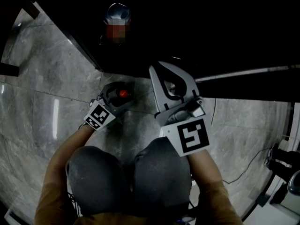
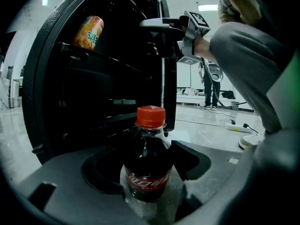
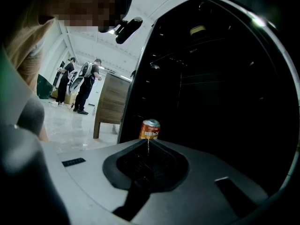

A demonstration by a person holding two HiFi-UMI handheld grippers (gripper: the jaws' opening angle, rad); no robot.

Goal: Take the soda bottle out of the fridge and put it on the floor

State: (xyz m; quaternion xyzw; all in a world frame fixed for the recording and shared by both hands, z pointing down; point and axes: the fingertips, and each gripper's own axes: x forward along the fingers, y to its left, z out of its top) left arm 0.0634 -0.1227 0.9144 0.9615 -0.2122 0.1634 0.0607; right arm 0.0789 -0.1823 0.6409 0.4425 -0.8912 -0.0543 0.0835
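One risk: the left gripper [image 1: 117,95] has its jaws clamped on the dark, red-capped plastic soda bottle [image 2: 149,165], upright outside the black fridge [image 2: 93,102], at or just above the grey marble floor [image 1: 47,78]. Letting go before it is seated could tip it. The right gripper [image 3: 147,146] has its jaws pressed together, empty.

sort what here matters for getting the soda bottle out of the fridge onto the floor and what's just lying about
Part of the job:
soda bottle, clamped in the left hand-held gripper
fridge, open
floor
right hand-held gripper, shut, nothing in it

Just lying about:
orange can on a fridge shelf
power strip
wooden cabinet
people in the background
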